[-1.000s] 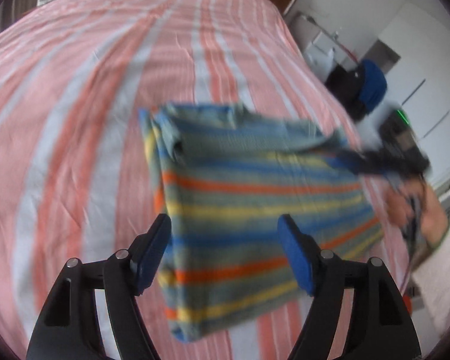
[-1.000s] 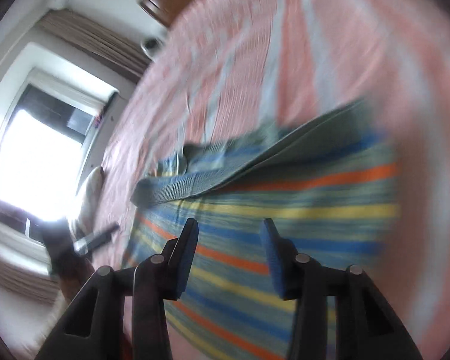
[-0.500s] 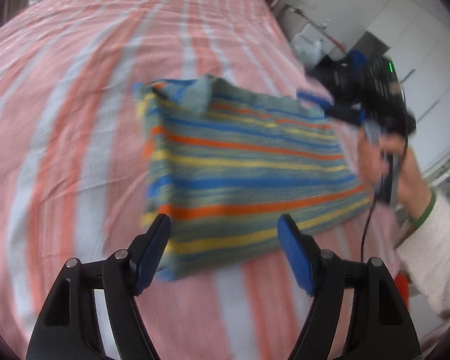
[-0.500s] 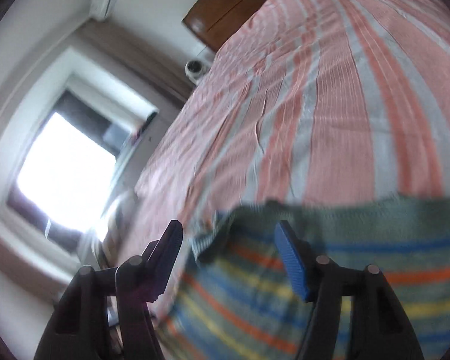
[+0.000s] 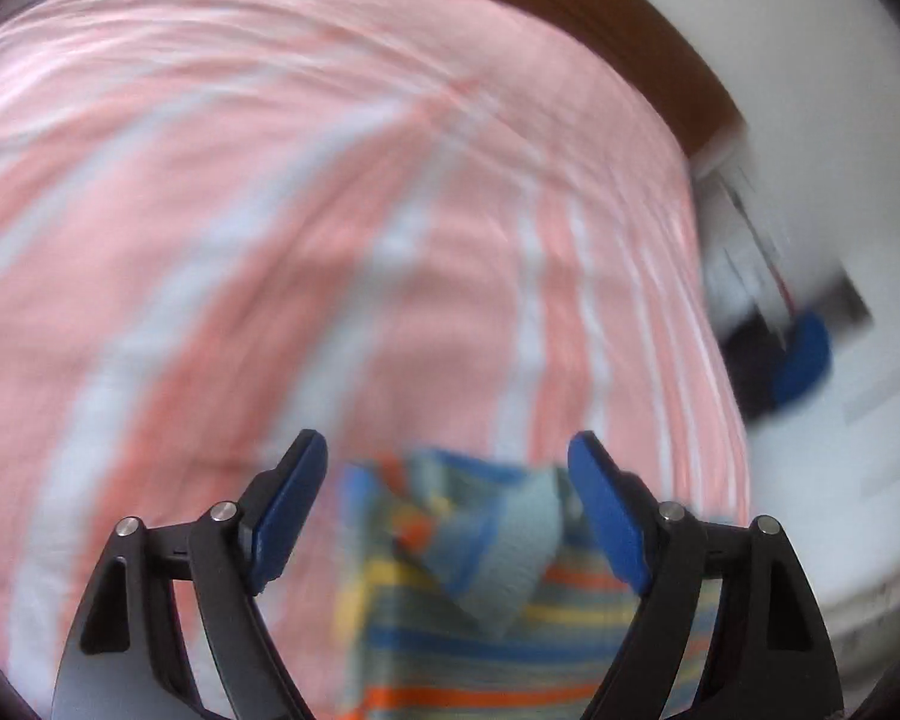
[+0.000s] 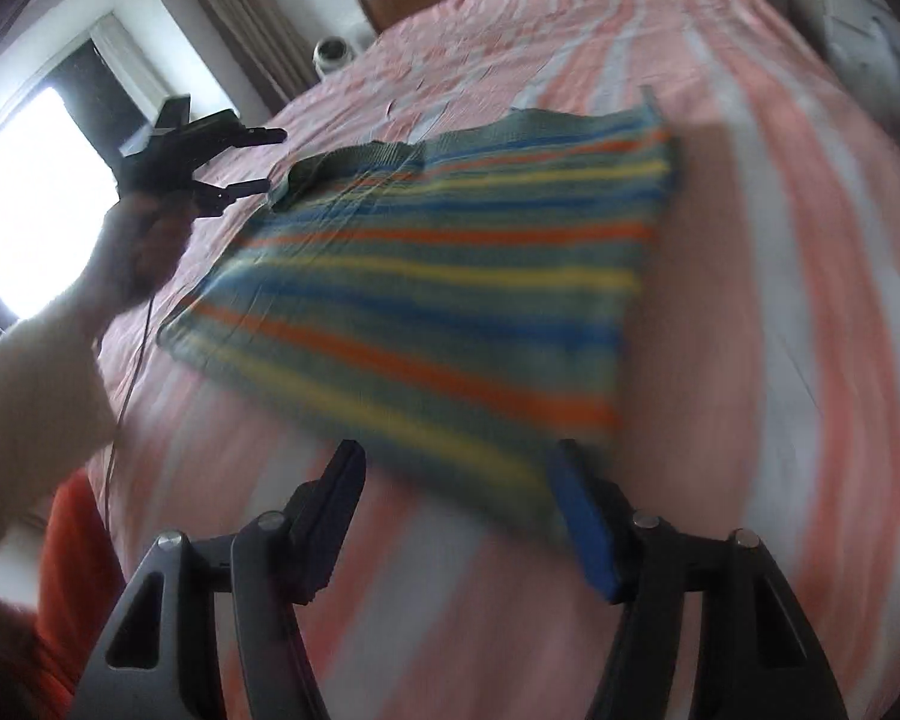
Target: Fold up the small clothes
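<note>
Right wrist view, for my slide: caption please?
Open right gripper above a striped garment lying flat on the striped bed.

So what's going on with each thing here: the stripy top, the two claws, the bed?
Stripy top: lying flat on the bed, partly folded, held by neither claw.
Left claw: open, empty, over the top's collar end.
Right claw: open, empty, at the top's near edge.
Bed sheet: spread out, lightly wrinkled.

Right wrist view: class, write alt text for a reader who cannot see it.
A striped knit garment lies flat on a pink-striped bedspread. The open right gripper hovers near its closest edge, and the left gripper, also open, is at its far corner.
</note>
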A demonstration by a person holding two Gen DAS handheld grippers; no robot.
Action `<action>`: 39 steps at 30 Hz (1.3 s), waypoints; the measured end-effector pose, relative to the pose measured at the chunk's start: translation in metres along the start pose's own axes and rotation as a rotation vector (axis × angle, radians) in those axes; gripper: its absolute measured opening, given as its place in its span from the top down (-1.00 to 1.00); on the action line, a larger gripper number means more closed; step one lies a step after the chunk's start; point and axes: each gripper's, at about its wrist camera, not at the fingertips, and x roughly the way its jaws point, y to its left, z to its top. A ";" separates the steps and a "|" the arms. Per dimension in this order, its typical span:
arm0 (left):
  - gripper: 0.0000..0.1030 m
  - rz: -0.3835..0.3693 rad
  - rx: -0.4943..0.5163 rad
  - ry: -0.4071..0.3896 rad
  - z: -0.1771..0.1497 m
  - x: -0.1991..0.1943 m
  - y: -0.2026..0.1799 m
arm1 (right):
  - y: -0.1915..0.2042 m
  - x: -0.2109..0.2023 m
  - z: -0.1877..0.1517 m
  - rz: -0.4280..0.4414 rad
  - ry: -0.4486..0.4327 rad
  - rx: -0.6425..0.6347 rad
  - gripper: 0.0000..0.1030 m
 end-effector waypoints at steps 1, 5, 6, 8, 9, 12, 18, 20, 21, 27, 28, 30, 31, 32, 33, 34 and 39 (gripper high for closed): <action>-0.62 0.002 0.007 -0.010 -0.002 -0.010 0.002 | 0.000 -0.012 -0.013 -0.023 -0.029 0.007 -0.24; -0.75 0.020 0.235 -0.015 -0.039 -0.049 -0.024 | 0.004 -0.030 -0.040 -0.057 -0.104 0.046 -0.24; -0.79 0.005 0.295 0.030 -0.049 -0.047 -0.033 | 0.003 -0.033 -0.045 -0.061 -0.124 0.067 -0.25; -0.79 -0.035 0.349 0.150 -0.063 -0.037 -0.046 | 0.004 -0.032 -0.049 -0.061 -0.161 0.104 -0.25; -0.79 -0.066 0.351 0.198 -0.069 -0.032 -0.051 | 0.003 -0.030 -0.052 -0.067 -0.173 0.119 -0.25; -0.79 -0.144 0.332 0.367 -0.075 -0.001 -0.063 | 0.007 -0.029 -0.055 -0.091 -0.186 0.111 -0.29; -0.77 -0.024 0.252 0.294 -0.037 0.049 -0.060 | 0.013 -0.027 -0.060 -0.112 -0.205 0.086 -0.32; -0.77 0.028 0.148 0.127 -0.015 0.035 -0.046 | 0.011 -0.024 -0.061 -0.105 -0.208 0.088 -0.33; -0.78 0.024 0.093 0.071 -0.009 0.027 -0.039 | 0.010 -0.023 -0.062 -0.104 -0.209 0.088 -0.34; -0.79 0.079 0.162 -0.033 -0.034 -0.030 -0.047 | 0.010 -0.019 -0.065 -0.082 -0.220 0.075 -0.41; -0.79 0.134 0.239 -0.059 -0.047 -0.038 -0.059 | 0.009 -0.020 -0.065 -0.077 -0.221 0.079 -0.41; -0.85 0.227 0.367 -0.105 -0.069 -0.058 -0.076 | 0.009 -0.020 -0.066 -0.073 -0.224 0.082 -0.41; -0.85 0.251 0.413 -0.121 -0.079 -0.067 -0.081 | 0.009 -0.020 -0.066 -0.073 -0.225 0.082 -0.41; -0.85 0.267 0.441 -0.129 -0.081 -0.076 -0.083 | 0.009 -0.020 -0.065 -0.075 -0.225 0.080 -0.41; -0.86 0.278 0.456 -0.132 -0.085 -0.079 -0.085 | 0.010 -0.020 -0.066 -0.079 -0.225 0.078 -0.41; -0.86 0.286 0.473 -0.131 -0.092 -0.086 -0.090 | 0.011 -0.019 -0.066 -0.084 -0.226 0.074 -0.41; -0.86 0.319 0.537 -0.171 -0.101 -0.098 -0.110 | 0.012 -0.018 -0.067 -0.089 -0.230 0.069 -0.42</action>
